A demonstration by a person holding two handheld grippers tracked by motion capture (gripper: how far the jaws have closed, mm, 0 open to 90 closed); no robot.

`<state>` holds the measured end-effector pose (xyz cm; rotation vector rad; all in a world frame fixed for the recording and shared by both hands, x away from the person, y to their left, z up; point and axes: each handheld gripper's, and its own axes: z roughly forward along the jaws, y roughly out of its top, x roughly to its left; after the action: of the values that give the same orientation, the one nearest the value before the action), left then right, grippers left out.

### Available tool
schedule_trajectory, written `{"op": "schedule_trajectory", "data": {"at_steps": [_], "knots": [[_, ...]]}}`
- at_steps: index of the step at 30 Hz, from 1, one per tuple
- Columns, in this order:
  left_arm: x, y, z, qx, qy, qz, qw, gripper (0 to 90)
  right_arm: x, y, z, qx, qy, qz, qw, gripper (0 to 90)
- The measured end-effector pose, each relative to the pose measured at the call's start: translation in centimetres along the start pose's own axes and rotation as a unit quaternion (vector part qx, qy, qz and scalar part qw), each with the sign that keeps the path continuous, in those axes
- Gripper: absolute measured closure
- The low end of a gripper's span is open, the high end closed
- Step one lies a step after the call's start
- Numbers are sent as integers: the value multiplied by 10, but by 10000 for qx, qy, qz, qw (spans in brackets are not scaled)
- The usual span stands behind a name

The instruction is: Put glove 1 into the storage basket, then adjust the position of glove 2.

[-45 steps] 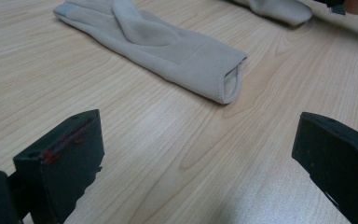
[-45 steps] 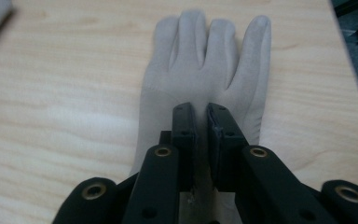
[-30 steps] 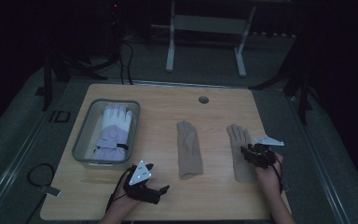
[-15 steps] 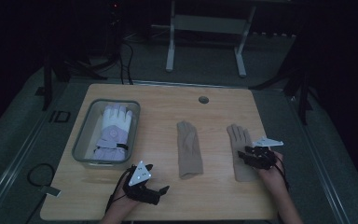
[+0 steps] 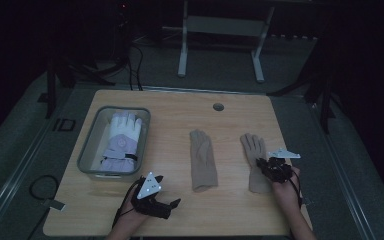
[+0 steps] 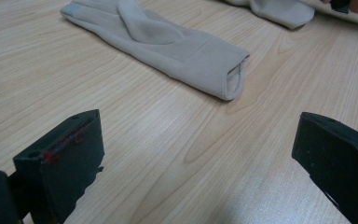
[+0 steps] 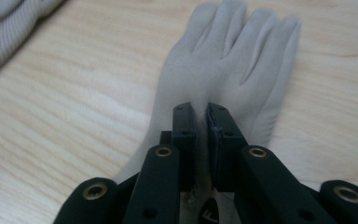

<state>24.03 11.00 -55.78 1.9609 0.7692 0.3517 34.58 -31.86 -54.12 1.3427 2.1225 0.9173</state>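
beige glove (image 7: 223, 79) pinched in the low, level right gripper (image 7: 201, 122).

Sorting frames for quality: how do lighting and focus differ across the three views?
High view: dim, the room beyond the table nearly black. Left gripper view: bright and sharp on the nearer beige glove, with a soft shadow under the left tongs. Right gripper view: the pinched glove is soft and its fingertips blurred; the right tongs look crisper.

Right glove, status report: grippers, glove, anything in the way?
Right gripper just closed, pinching right glove fabric. Left gripper open, empty. Glove flat on table. Nothing in the way.
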Motion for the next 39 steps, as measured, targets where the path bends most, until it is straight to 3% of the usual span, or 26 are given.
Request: {"op": "schedule_trajectory", "data": {"at_steps": [2,9,14,27,39], "knots": [[0,0,0,-2,5,-4,10000,24,1,8,-12,-182,-37,212,9996,829],[0,0,-1,-7,18,3,10000,24,11,28,-32,-470,-86,386,9981,828],[0,0,-2,-8,22,-12,10000,24,25,43,-37,-505,-120,311,9982,827],[1,0,-2,-10,3,-3,10000,24,73,75,-29,-625,125,342,9974,826],[2,0,-4,-111,-36,-106,9999,24,132,97,-7,-516,399,301,9974,825]]}}
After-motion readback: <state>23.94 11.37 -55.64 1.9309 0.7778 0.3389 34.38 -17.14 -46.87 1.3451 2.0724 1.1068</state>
